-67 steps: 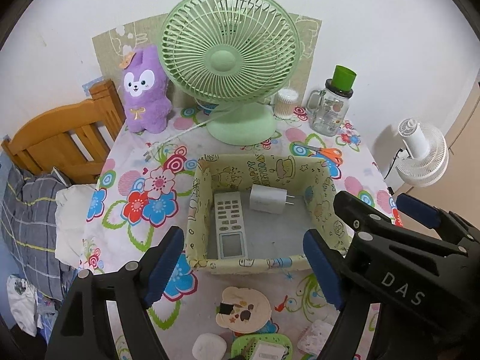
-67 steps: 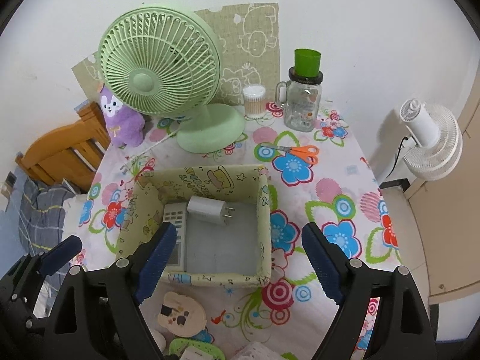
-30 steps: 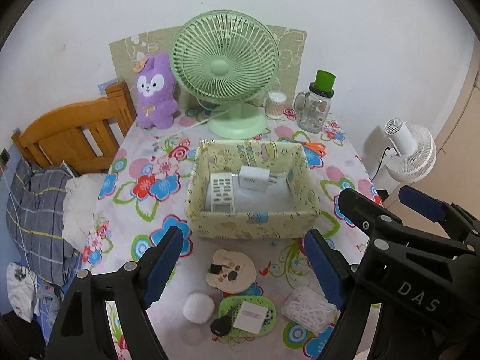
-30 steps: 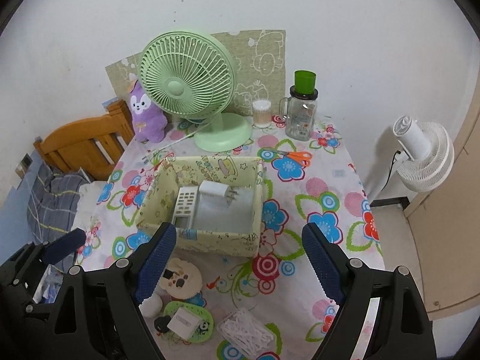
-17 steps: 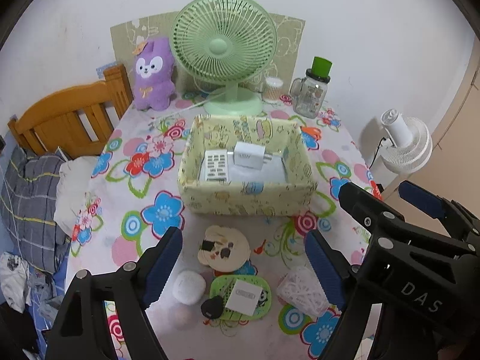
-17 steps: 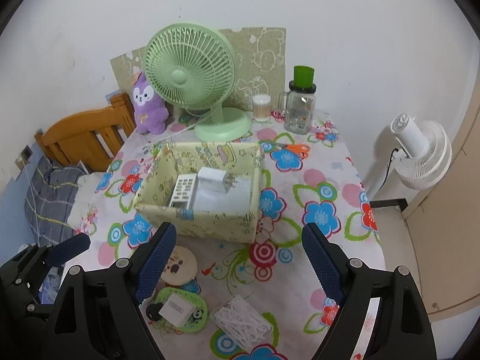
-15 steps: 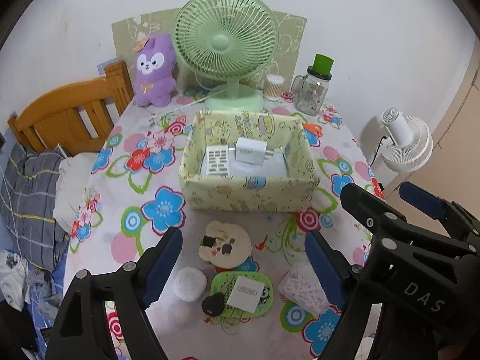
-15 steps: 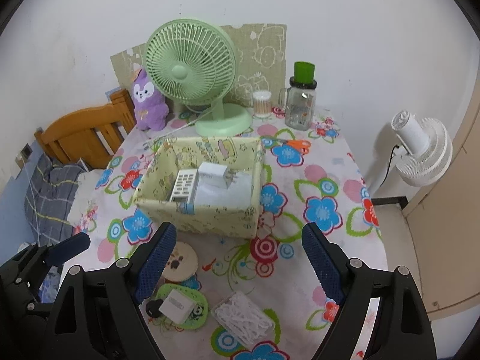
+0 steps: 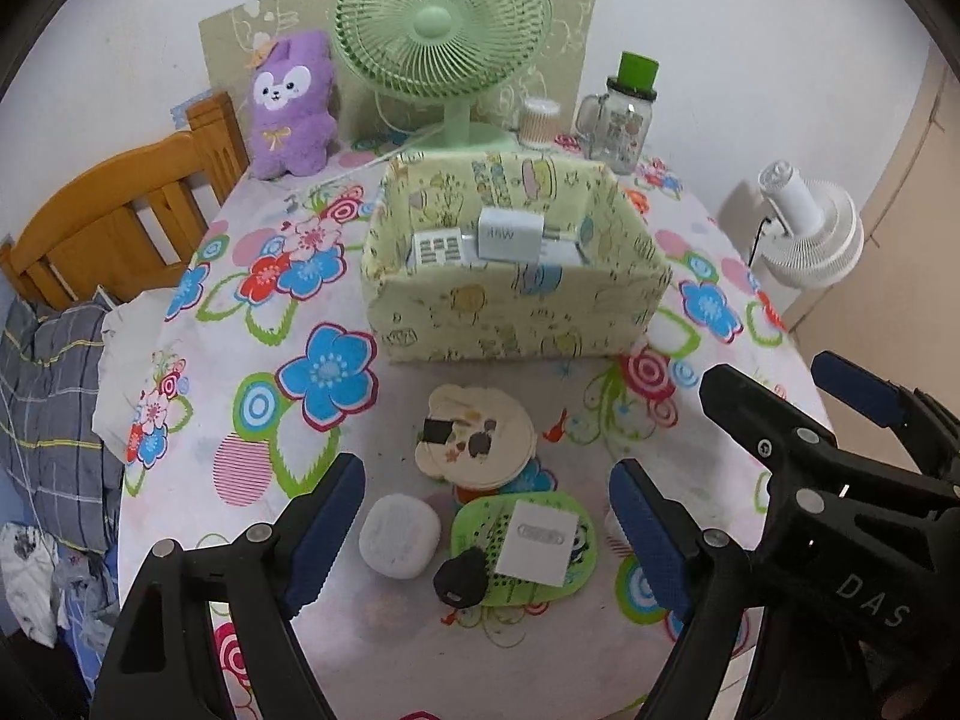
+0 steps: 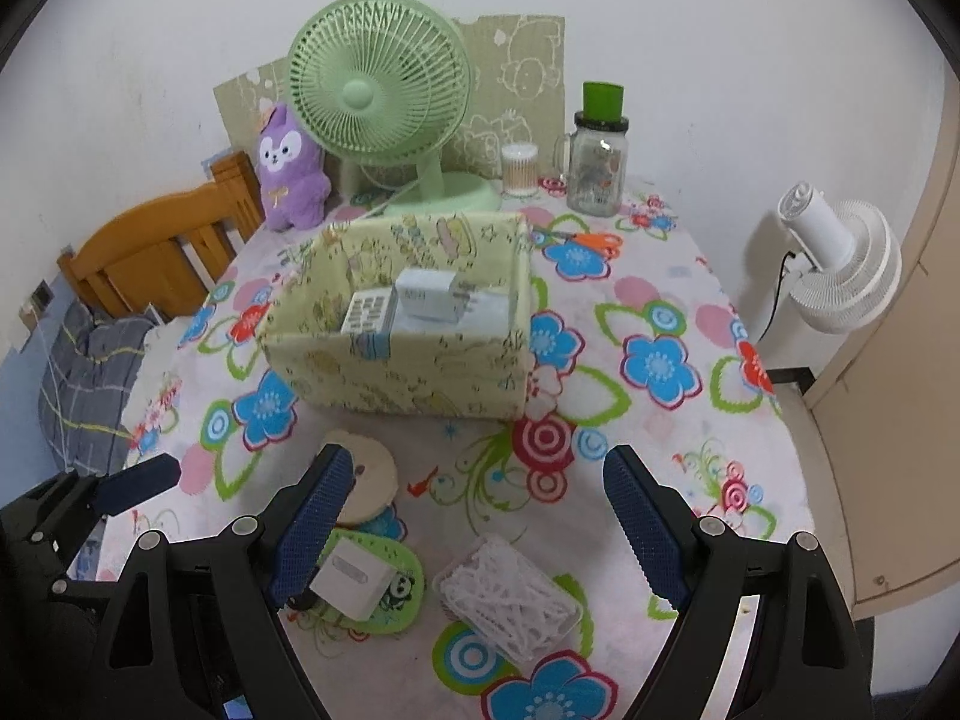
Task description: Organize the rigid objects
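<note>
A pale yellow fabric bin [image 9: 516,312] [image 10: 408,369] stands mid-table and holds a white remote [image 9: 437,249] [image 10: 367,312] and a white charger [image 9: 510,234] [image 10: 427,294]. Nearer me lie a round beige case [image 9: 474,438] [image 10: 372,480], a white rounded case [image 9: 399,537], a green mat [image 9: 528,546] [image 10: 384,594] bearing a white square box [image 9: 537,540] [image 10: 351,579] and a black knob [image 9: 459,576], and a clear box of white picks [image 10: 507,597]. My left gripper [image 9: 486,540] hangs open above the green mat, with empty jaws. My right gripper [image 10: 474,531] is open over the picks box.
At the back stand a green desk fan [image 9: 444,30], a purple plush [image 9: 291,108], a cotton swab jar [image 9: 537,120], a glass jar with a green lid [image 9: 621,114] and orange scissors [image 10: 591,240]. A wooden bed frame [image 9: 114,210] lies left, a white floor fan [image 9: 807,228] right.
Both grippers have sunk and drawn back from the bin toward the table's near edge; the small items in front of the bin now lie between and under the jaws. Both stayed open.
</note>
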